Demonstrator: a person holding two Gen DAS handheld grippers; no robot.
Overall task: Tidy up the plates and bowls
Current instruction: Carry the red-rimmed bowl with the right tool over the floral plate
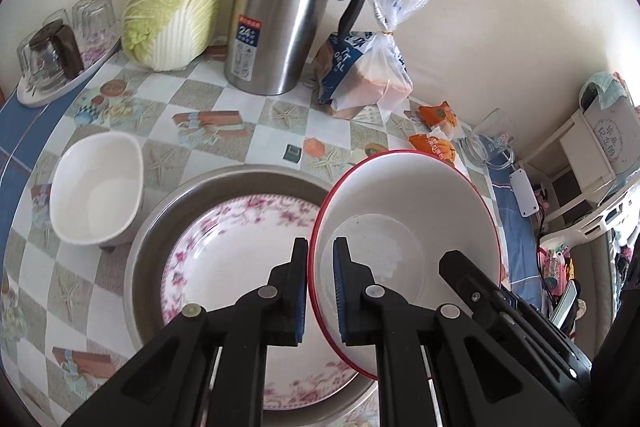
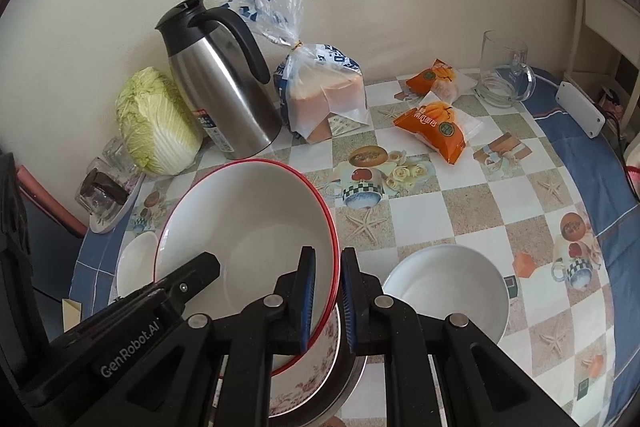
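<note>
I'm pinching the red-rimmed bowl point(image 1: 404, 211) with both tools: my left gripper point(image 1: 321, 247) is clamping one side of its rim, one pad inside and one outside, and my right gripper point(image 2: 327, 255) is doing the same on the opposite side. The bowl is riding tilted above the metal basin point(image 1: 160, 223), clear of it, with the floral plate point(image 1: 240, 239) lying inside that basin just beneath. To the left of the basin, the white squarish bowl point(image 1: 98, 187) is sitting on the checked tablecloth point(image 2: 440, 211); to the right, a round white bowl point(image 2: 448, 287) is resting beside my right tool. Further out, two orange snack packets point(image 2: 436, 131) are lying on the cloth, with a glass mug point(image 2: 504, 71) behind them. Against the wall, the steel thermos jug point(image 1: 284, 11) is standing upright between the cabbage point(image 1: 176, 3) and the bagged bread point(image 1: 364, 75). Far left, upturned glasses point(image 1: 60, 43) are sitting on a small tray point(image 1: 36, 95).
</note>
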